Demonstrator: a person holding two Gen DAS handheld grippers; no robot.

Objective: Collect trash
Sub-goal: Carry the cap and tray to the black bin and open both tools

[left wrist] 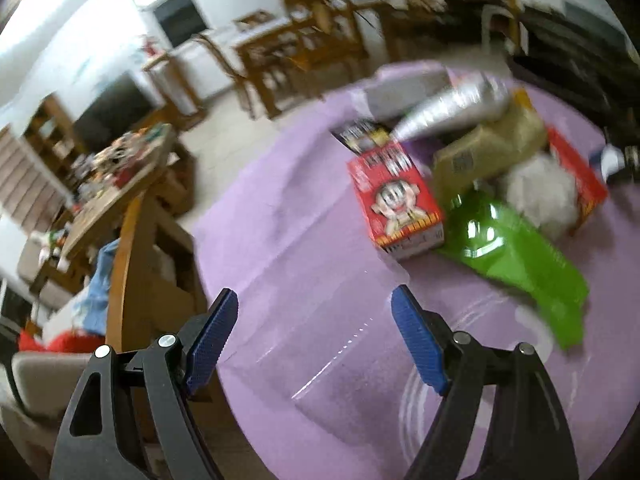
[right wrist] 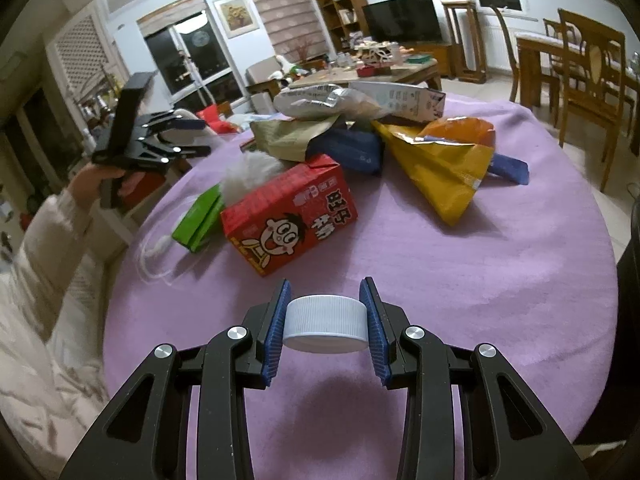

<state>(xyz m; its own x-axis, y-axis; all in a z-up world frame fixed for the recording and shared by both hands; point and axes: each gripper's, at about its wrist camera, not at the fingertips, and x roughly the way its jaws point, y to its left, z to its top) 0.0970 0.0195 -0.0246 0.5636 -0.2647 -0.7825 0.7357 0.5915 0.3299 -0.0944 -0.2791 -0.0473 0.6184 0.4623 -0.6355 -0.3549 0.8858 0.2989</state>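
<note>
The right gripper (right wrist: 325,322) is clamped on a white ribbed plastic bottle cap (right wrist: 326,328), both blue pads pressed to its sides, held just above the round table under its lilac cloth (right wrist: 500,280). That one piece appears to be the only trash picked up so far; no bin or bag shows in either view, so where it is bound cannot be told. The left gripper (left wrist: 314,320) has its fingers wide apart with nothing between them, hanging over the cloth at the table's edge. Most of the work looks left to do: from the right wrist view, the heap lies at about twelve o'clock of the cap, a red drink carton with a cartoon face (right wrist: 290,216) nearest, a folded green wrapper (right wrist: 200,220) and a white fluffy wad (right wrist: 248,172) at eleven o'clock, a yellow-orange foil bag (right wrist: 444,160) at one o'clock, and a silver pouch (right wrist: 320,100) and a white carton (right wrist: 400,98) atop the pile beyond.
</note>
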